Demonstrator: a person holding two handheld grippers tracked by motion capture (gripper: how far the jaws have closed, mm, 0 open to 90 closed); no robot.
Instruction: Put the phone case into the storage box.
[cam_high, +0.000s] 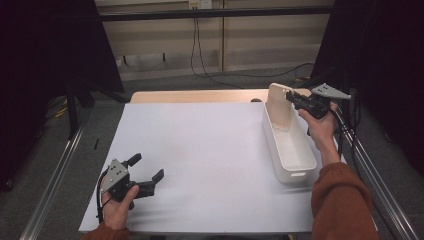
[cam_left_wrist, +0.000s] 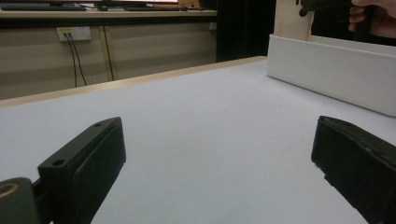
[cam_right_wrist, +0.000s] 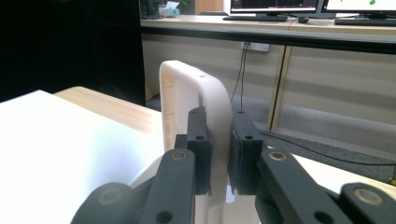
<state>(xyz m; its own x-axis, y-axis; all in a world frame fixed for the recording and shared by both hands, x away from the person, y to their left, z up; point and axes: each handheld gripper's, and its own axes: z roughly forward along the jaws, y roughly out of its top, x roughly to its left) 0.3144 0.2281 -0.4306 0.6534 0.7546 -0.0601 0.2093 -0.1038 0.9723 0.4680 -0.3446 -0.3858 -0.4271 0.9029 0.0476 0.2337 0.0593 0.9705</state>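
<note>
A long white bin (cam_high: 273, 145) lies along the right side of the white sheet (cam_high: 200, 150). At its far end a cream, flat, tray-like lid (cam_high: 278, 102) stands upright with its lower edge inside the bin. My right gripper (cam_high: 291, 98) is shut on the lid's rim from the right; in the right gripper view the two pads clamp the cream rim (cam_right_wrist: 198, 81) between them (cam_right_wrist: 219, 140). My left gripper (cam_high: 147, 167) rests low at the near left of the sheet, jaws wide apart with nothing between them (cam_left_wrist: 215, 158). The left gripper view also shows the bin wall (cam_left_wrist: 336, 70).
A wooden table edge (cam_high: 200, 96) shows beyond the sheet. Metal rails (cam_high: 55, 175) run along both sides of the table. Cables (cam_high: 200, 55) hang on the back wall and trail over the floor.
</note>
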